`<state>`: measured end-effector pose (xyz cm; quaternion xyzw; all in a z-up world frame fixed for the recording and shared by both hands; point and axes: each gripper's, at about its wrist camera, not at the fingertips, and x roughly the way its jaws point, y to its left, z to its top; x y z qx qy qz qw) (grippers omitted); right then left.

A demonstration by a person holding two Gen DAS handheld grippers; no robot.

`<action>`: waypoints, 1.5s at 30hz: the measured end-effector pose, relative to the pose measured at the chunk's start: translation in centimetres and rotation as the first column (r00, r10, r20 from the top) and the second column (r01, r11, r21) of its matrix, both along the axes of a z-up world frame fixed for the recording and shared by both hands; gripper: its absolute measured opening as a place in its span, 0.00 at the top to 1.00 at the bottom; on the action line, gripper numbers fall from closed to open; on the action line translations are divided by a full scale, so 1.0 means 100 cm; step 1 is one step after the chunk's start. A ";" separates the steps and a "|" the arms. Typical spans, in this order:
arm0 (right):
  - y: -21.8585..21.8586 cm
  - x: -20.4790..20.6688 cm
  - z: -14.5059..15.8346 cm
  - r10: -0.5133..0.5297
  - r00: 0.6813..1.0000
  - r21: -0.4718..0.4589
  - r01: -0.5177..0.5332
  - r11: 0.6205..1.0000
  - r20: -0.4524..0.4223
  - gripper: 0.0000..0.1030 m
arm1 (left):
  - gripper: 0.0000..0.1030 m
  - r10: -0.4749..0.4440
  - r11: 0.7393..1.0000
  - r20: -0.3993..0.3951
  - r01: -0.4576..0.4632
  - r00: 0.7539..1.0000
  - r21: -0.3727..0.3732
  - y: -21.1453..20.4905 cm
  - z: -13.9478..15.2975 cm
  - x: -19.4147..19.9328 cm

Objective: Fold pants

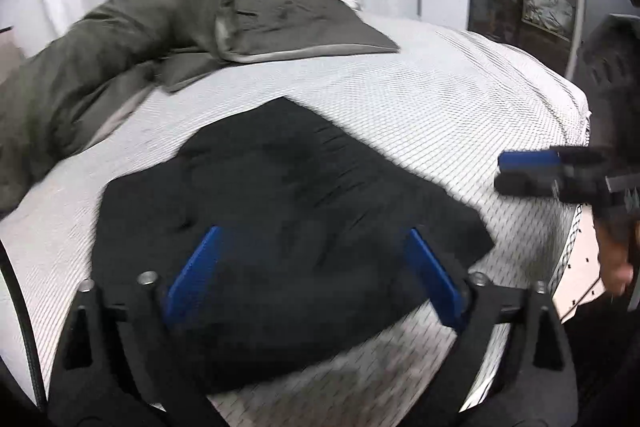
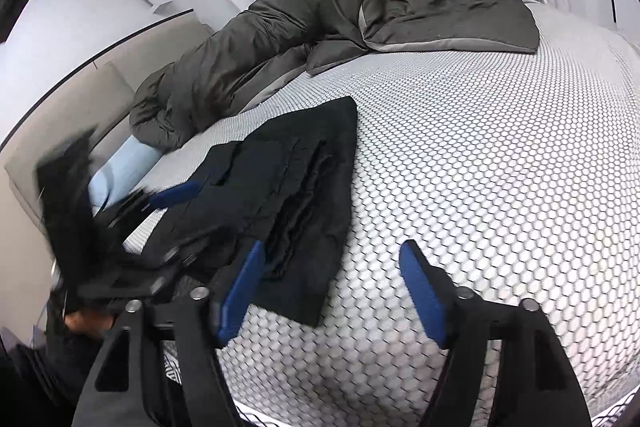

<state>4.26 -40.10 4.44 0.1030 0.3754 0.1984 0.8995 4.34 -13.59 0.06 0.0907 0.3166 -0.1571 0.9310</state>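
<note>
The black pants (image 1: 288, 203) lie folded into a thick, flat bundle on the white mattress. My left gripper (image 1: 314, 230) hovers over the bundle's near part, jaws open wide and the blue pads clear of the cloth. In the left wrist view, my right gripper (image 1: 499, 171) reaches in from the right, past the bundle's right corner. In the right wrist view the pants (image 2: 296, 179) show stacked folded edges. There my right gripper (image 2: 332, 245) is open at their near right corner, holding nothing. A blue finger (image 2: 176, 193) of the left gripper shows at the left, blurred.
A grey duvet (image 2: 280, 39) is bunched along the far side of the mattress (image 2: 500, 147). A light blue pillow (image 2: 120, 167) lies by the beige headboard (image 2: 60, 131). The mattress edge (image 1: 576, 227) drops off at the right. A hand (image 1: 616, 259) holds the right gripper.
</note>
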 end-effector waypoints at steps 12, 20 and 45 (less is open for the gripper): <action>0.077 -0.003 0.012 0.002 0.977 -0.100 0.020 0.995 0.214 0.00 | 0.01 0.325 0.942 0.011 -0.323 0.945 -0.090 0.122 -0.016 -0.041; 0.092 -0.023 0.019 0.062 0.952 -0.208 0.002 0.978 0.300 0.00 | 0.01 0.308 0.947 0.045 -0.301 0.950 -0.112 0.120 -0.012 -0.044; 0.101 -0.036 0.024 0.091 0.931 -0.222 -0.011 0.975 0.354 0.00 | 0.01 0.279 0.955 0.087 -0.266 0.956 -0.133 0.112 -0.003 -0.057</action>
